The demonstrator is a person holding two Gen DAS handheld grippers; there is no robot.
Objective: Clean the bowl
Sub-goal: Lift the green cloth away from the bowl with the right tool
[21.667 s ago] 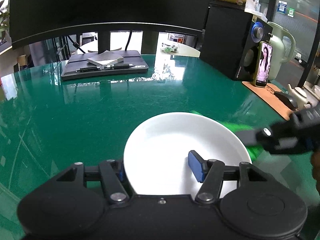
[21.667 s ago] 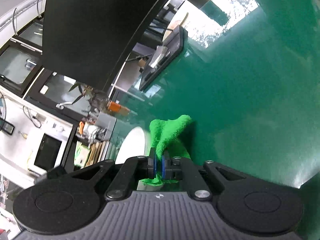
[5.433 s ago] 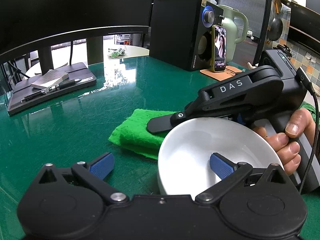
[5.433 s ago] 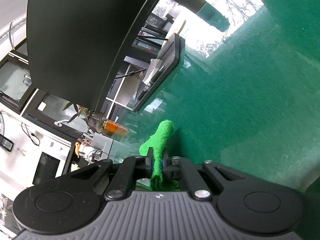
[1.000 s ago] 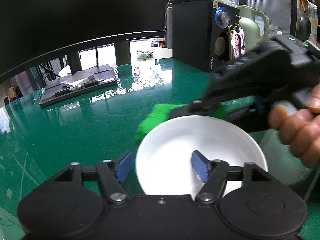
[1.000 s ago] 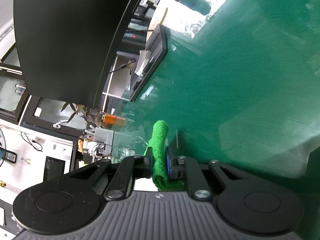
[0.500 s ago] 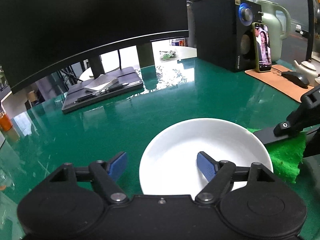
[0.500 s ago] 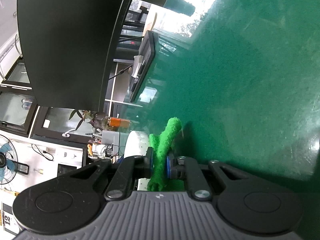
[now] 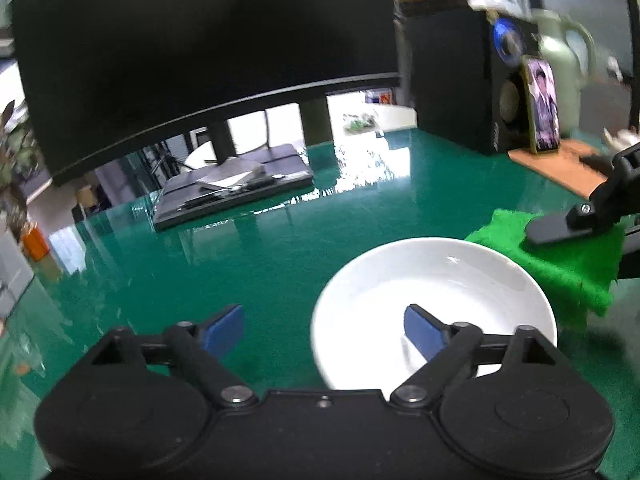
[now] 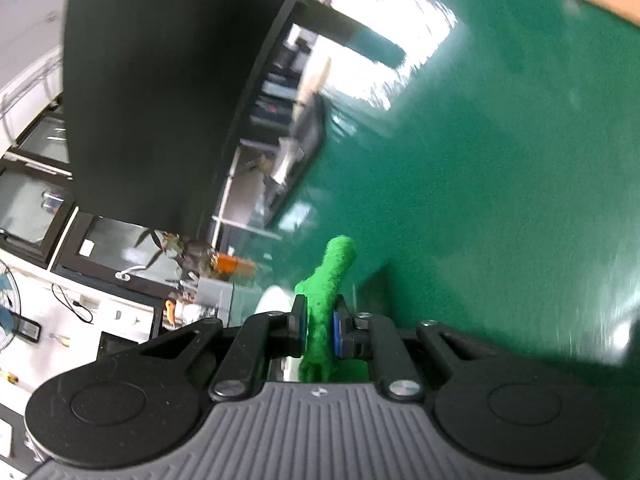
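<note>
Left wrist | bowl (image 9: 436,280) astride left claw (image 9: 324,330) right finger | unclamped

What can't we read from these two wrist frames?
- Left wrist view: near rim of the bowl hidden behind the left gripper.
- Same view: right gripper cut off by the edge, its pads not visible.
- Right wrist view: cloth hides most of the bowl.
- Both views: motion blur smears the background clutter.
</note>
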